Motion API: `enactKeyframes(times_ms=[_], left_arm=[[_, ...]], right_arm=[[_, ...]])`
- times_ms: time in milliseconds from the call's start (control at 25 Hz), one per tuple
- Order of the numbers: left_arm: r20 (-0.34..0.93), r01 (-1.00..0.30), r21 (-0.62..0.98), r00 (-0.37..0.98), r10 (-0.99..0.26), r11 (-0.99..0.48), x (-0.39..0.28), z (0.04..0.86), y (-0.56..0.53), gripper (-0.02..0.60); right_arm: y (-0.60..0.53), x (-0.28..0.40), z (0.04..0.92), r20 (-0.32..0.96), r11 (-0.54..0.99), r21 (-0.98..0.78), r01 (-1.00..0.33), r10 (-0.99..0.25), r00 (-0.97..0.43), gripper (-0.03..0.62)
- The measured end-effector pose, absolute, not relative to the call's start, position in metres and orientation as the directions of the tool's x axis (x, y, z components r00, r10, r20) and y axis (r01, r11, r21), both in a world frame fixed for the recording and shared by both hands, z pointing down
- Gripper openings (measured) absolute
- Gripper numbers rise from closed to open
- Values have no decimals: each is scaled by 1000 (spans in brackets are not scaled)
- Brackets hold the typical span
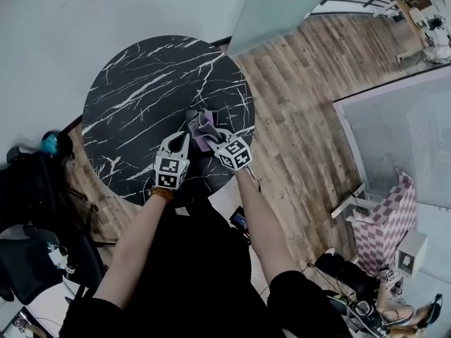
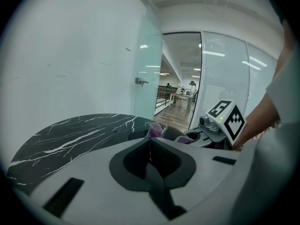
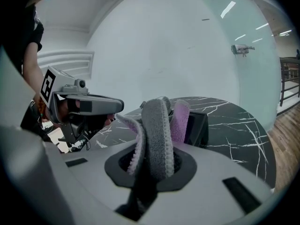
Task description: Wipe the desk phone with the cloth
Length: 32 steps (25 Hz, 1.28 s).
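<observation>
A grey and purple cloth sticks up bunched from my right gripper, which is shut on it. Just behind the cloth stands a black boxy object, apparently the desk phone, on the round black marble table. In the head view the phone is mostly hidden under the cloth and grippers. My left gripper hovers right beside the cloth, at its left, jaws closed together with nothing between them. The cloth shows just past its tips.
The table's near edge lies right under both grippers. A black office chair stands at the left. Wooden floor, a frosted glass wall and a pink checkered box lie to the right. Cables and bags sit on the floor.
</observation>
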<state>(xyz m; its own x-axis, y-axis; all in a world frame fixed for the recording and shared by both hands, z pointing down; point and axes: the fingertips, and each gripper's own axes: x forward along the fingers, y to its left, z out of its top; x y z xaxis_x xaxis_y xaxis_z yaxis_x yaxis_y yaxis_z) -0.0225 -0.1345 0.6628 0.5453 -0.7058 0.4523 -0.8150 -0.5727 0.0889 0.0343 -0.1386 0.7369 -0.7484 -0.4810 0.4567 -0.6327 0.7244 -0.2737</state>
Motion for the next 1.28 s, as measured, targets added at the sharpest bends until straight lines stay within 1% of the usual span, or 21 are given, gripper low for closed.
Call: enactKeyframes(times_ms=[800, 1280], left_arm=[[446, -822, 106, 542, -712, -559, -21, 660, -130, 14], [449, -822, 99, 540, -712, -561, -27, 658, -127, 14]], right_arm=[[-103, 24, 754, 522, 778, -262, -570, -383, -762, 55], [-89, 22, 762, 542, 781, -277, -559, -354, -762, 55]])
